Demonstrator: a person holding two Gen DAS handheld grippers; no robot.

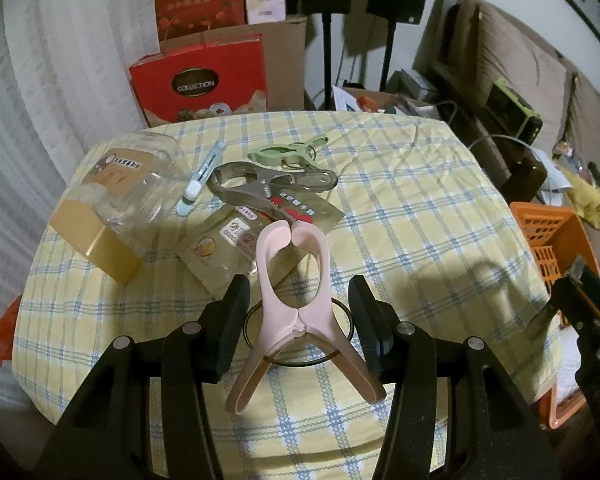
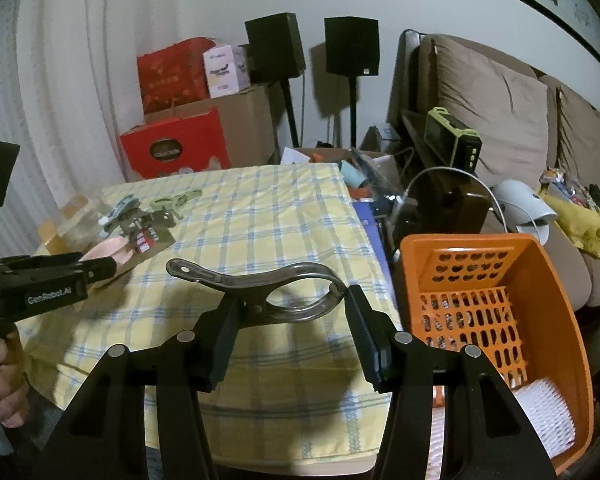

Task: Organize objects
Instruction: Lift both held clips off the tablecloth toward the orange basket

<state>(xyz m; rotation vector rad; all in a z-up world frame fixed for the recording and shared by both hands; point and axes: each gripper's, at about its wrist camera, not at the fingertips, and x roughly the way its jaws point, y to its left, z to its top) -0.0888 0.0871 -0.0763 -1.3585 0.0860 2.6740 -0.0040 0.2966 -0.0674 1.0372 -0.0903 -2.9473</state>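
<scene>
My left gripper (image 1: 296, 300) is open around a pink clothes clip (image 1: 294, 280) that lies on the table between its fingers; neither pad visibly presses it. Beyond it lie a gold packet (image 1: 228, 244), a smoky grey clip (image 1: 272, 184), a green clip (image 1: 288, 152), a white tube (image 1: 200, 184) and a clear jar with a gold lid (image 1: 112, 204). My right gripper (image 2: 290, 320) holds a smoky grey clip (image 2: 260, 288) above the table edge; the clip touches both fingers. An orange basket (image 2: 496, 308) stands to its right.
The table carries a yellow checked cloth (image 1: 400, 208). The basket also shows at the right in the left wrist view (image 1: 548, 236). Red boxes (image 1: 198, 84), speaker stands (image 2: 354, 112) and a sofa (image 2: 500, 112) lie behind. A wire ring (image 1: 300, 332) lies under the pink clip.
</scene>
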